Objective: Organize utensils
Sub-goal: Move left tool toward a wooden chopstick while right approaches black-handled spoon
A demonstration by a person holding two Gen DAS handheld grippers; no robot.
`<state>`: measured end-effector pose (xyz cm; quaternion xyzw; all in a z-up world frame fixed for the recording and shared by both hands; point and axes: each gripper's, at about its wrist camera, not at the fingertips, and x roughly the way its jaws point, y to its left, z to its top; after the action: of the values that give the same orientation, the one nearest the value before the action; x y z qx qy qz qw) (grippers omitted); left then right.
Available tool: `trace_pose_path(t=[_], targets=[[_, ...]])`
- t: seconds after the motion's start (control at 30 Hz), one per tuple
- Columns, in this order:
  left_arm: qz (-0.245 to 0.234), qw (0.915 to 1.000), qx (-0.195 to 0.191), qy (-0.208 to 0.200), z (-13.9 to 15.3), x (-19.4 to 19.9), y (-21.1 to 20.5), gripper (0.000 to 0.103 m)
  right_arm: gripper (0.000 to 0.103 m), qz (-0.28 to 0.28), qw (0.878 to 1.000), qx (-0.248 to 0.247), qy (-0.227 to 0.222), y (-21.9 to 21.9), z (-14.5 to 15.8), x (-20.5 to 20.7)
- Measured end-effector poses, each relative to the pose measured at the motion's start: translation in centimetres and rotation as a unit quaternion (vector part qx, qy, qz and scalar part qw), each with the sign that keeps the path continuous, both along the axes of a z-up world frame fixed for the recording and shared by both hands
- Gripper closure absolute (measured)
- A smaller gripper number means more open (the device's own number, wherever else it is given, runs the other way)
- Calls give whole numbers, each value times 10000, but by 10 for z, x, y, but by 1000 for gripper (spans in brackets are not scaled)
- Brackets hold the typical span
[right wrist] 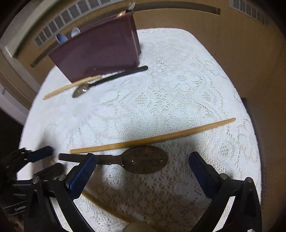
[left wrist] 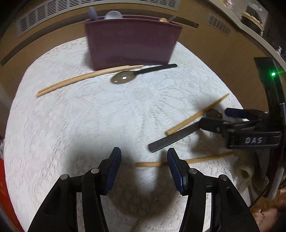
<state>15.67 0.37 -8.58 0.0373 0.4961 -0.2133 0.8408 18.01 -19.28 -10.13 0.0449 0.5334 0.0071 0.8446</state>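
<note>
So we've got both claws tipped steeply downward. Our left claw point(left wrist: 143, 166) sits about half open, nothing pinched between its blue pads point(left wrist: 114, 166). Our right claw point(right wrist: 141, 171) is spread as wide as it goes, pads point(right wrist: 82, 173) not gripping anything.

Under my left fingers point(left wrist: 114, 167) lay a white lace cloth point(left wrist: 89, 116) with a woven flower pattern, spreading out ahead and to both sides. Well beyond the fingertips ran a tan wooden panelling point(left wrist: 205, 44), with a long slatted vent grille point(left wrist: 44, 16) set above it and a smaller grille point(left wrist: 219, 25) off to the right. Far right of my fingers a small green light point(left wrist: 273, 74) glowed on a dark upright piece, too dim to make out. Something red point(left wrist: 5, 187) showed at the lower left edge, just off the cloth. Ahead and left of my right fingers point(right wrist: 82, 171), past the cloth's edge, stood pale white trim point(right wrist: 10, 48).
</note>
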Motion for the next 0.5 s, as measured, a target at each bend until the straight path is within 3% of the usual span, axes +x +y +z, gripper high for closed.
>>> trace_pose_path(t=[0.17,0.23,0.33,0.5], targets=[[573,9981,-210,80,-1,2,21,45,0,-329,9991,-244,-139,15,-1,8],[719,9971,-229,105,1,2,25,45,0,-271,9980,-489,-309,20,-3,6],[852,9959,-292,11,8,-1,31,45,2,-43,9983,-412,-420,18,-1,-1],[794,9963,-337,-27,13,-8,31,43,25,423,9961,-479,-604,5,4,-24]])
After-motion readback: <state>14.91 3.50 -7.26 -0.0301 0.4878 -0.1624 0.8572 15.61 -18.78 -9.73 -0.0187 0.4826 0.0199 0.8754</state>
